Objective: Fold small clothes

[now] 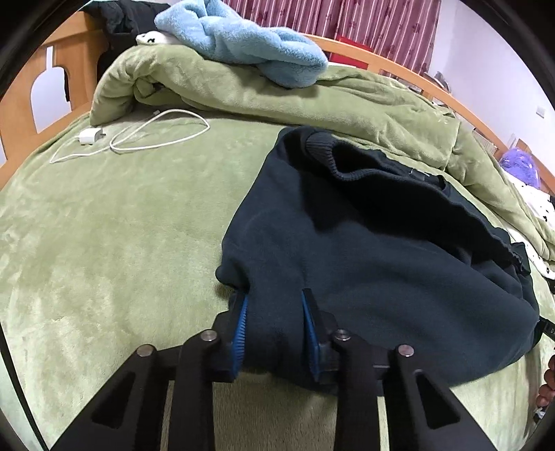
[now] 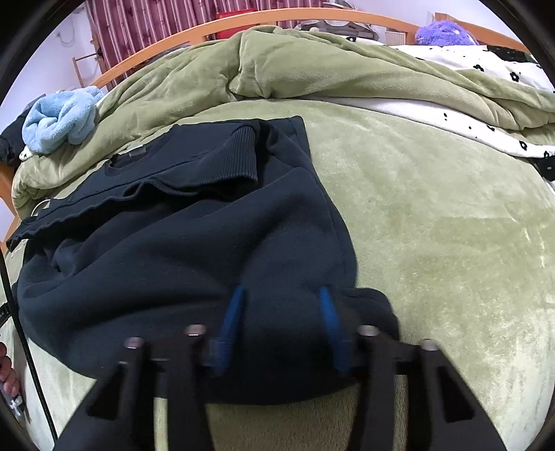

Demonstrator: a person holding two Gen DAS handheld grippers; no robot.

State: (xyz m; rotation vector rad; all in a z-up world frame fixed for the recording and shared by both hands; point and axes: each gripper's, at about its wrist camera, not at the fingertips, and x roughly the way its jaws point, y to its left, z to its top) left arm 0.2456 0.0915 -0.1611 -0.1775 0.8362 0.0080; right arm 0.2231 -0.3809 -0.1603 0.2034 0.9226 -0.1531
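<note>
A dark navy sweatshirt (image 1: pixel 364 249) lies partly folded on the green bed cover, ribbed cuff and hem turned over its far part. My left gripper (image 1: pixel 275 298) stands at the garment's near left edge, blue fingers (image 1: pixel 240 322) apart with a thick fold of cloth between them. In the right wrist view the same sweatshirt (image 2: pixel 180 249) fills the left half. My right gripper (image 2: pixel 281 295) stands at its near right corner, blue fingers (image 2: pixel 230 319) apart with cloth bunched between them.
A white charger and cable (image 1: pixel 138 135) lie far left on the bed cover (image 1: pixel 104 243). A rumpled green duvet (image 1: pixel 277 93) with a light blue fleece (image 1: pixel 242 38) runs along the back. Wooden bed rail (image 2: pixel 242 20), purple plush (image 2: pixel 444 33), flowered white sheet (image 2: pixel 485 66).
</note>
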